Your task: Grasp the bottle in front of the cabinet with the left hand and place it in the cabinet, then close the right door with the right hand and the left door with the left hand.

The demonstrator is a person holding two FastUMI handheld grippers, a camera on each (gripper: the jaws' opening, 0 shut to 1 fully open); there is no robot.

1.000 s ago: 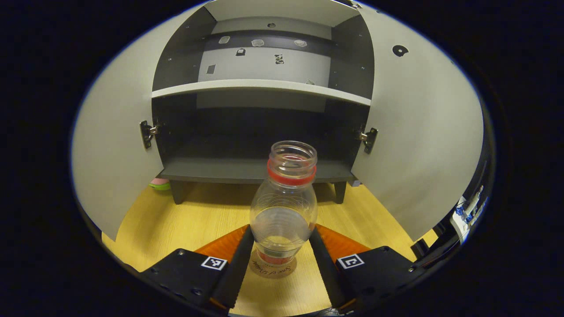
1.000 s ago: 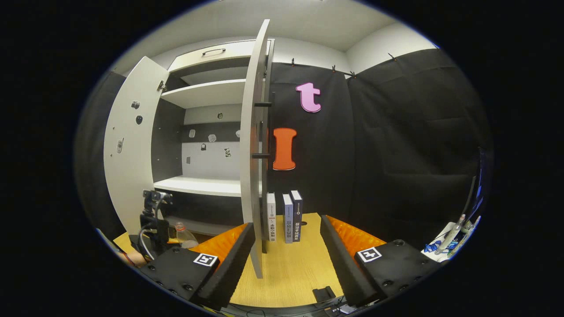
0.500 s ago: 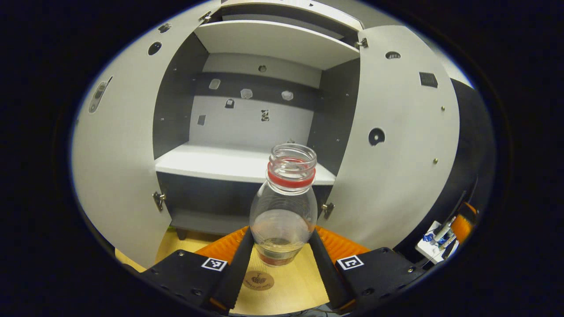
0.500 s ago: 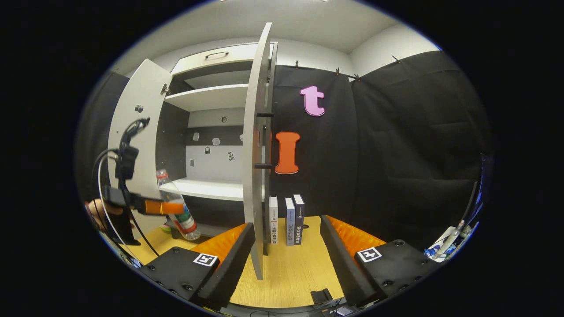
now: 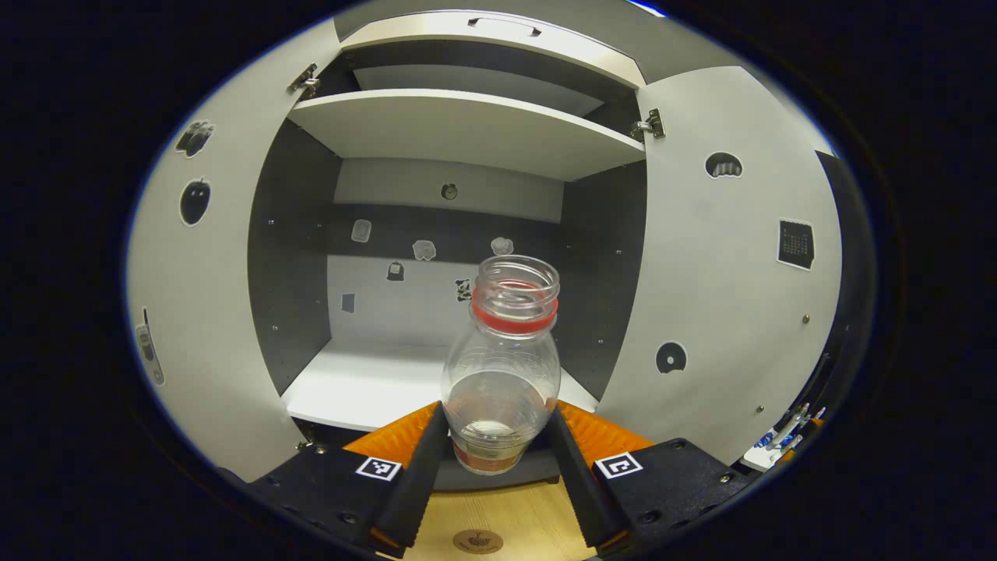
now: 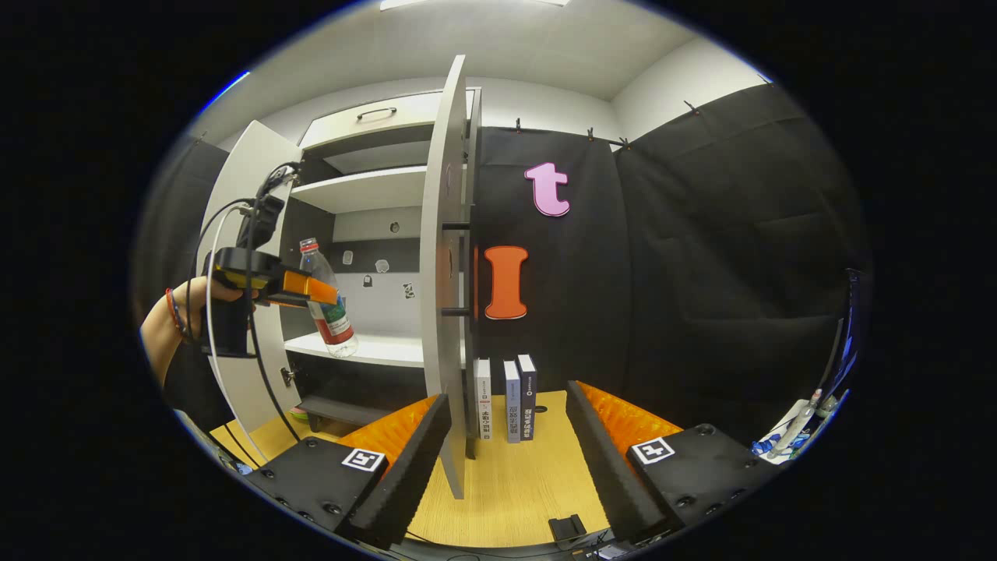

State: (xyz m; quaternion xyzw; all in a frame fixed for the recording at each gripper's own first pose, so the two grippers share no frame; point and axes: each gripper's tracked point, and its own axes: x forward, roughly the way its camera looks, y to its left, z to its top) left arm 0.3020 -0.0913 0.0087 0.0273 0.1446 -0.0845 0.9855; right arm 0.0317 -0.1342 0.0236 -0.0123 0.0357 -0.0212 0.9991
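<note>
1. My left gripper [image 5: 498, 460] has its fingers [image 5: 417, 475] pressed on either side of the bottle [image 5: 502, 366], low on its body.
2. The bottle is clear, uncapped, with a red ring at the neck; I hold it in the air in front of the open cabinet [image 5: 467, 140], about level with the white middle shelf [image 5: 366, 386].
3. In the right gripper view the bottle [image 6: 327, 300] leans slightly, its base just above that shelf's near edge, with a hand [image 6: 199, 300] behind the left gripper [image 6: 311, 290].
4. Both doors stand open: the left door [image 5: 195, 312] and the right door [image 5: 724, 296] flank the bottle.
5. My right gripper [image 6: 510, 460] has its fingers spread wide with nothing between them but the right door's [image 6: 444, 312] near edge, untouched.
6. Three books [image 6: 506, 397] stand on the desk [image 6: 514, 483] beyond, right of that door.
</note>
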